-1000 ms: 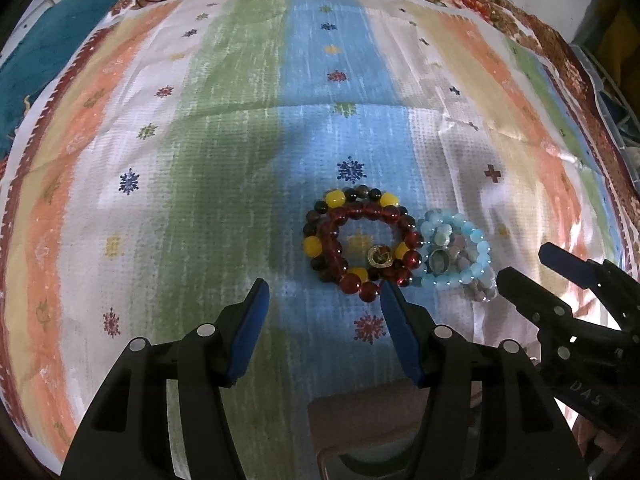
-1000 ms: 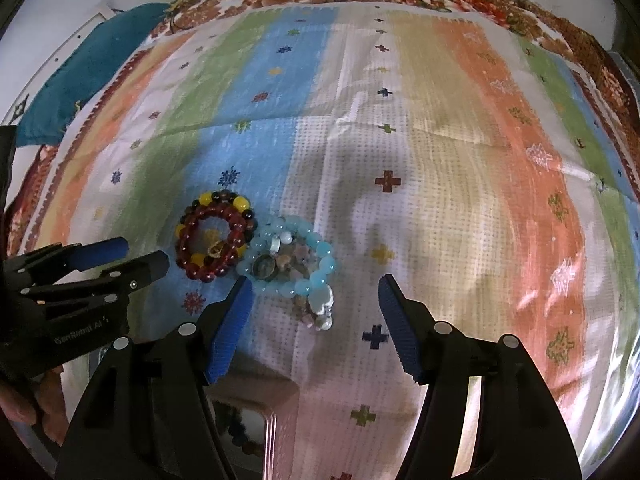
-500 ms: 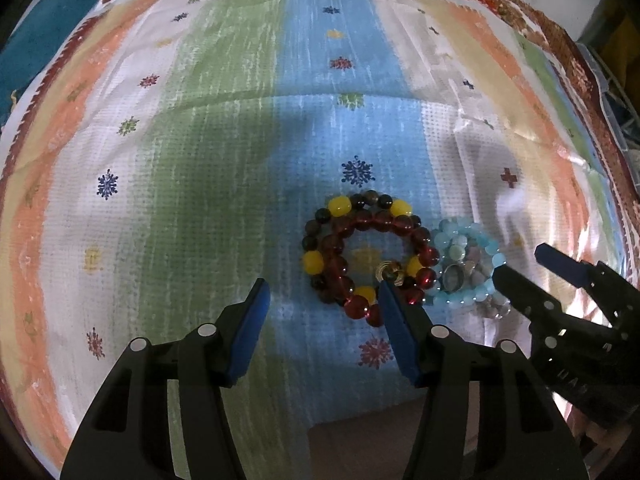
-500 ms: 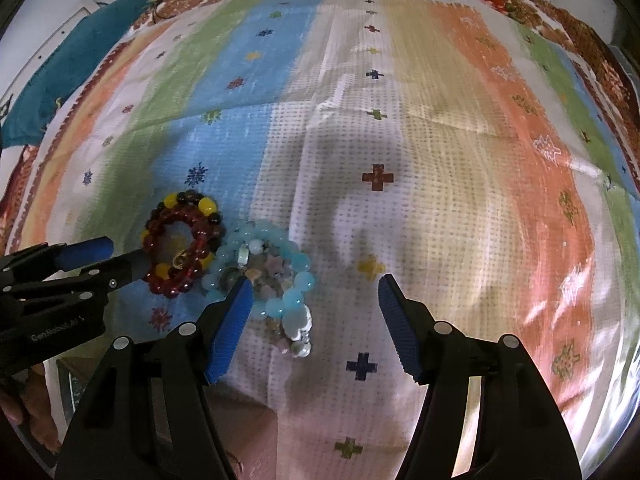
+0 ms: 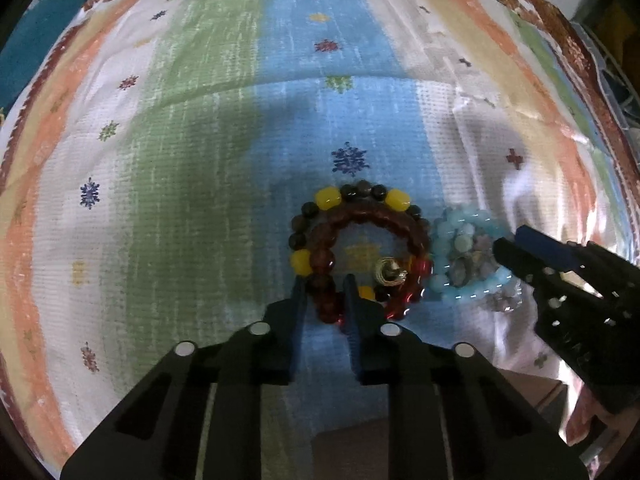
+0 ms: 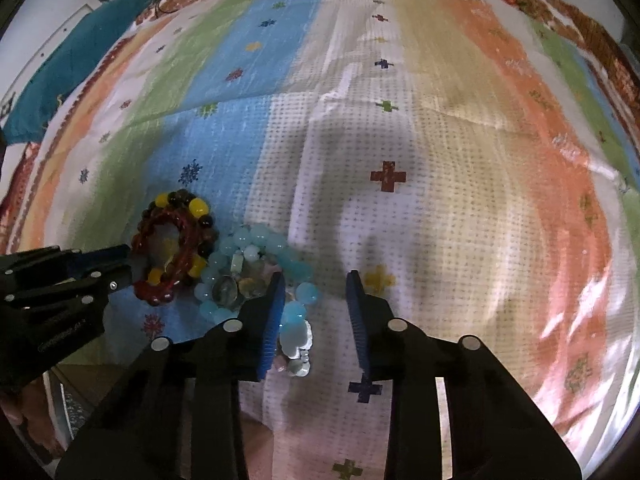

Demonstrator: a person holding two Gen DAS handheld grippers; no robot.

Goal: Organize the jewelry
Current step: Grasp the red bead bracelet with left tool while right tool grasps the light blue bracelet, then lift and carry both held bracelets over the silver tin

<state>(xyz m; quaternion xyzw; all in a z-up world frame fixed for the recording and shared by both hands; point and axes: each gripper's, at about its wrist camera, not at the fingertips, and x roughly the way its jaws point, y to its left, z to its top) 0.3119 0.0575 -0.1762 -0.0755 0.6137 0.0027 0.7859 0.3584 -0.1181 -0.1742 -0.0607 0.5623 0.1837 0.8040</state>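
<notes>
Surface: a striped cloth [image 6: 420,208] fills almost the whole view, in bands of green, blue, white, tan and orange.
Pattern: small stars and crosses dot the bands, with a brown floral border [image 5: 552,12] at the far edge.
Folds: a crease runs across the middle.
Far left: a teal cloth [image 6: 68,64] lies beside a white wall.
Light: soft daylight, with glare at the right.

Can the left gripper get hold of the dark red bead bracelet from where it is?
Probably yes. The left gripper is closing with the dark red bracelet beads already between its fingers, and nothing blocks it; the light blue bracelet lies beside.
</notes>
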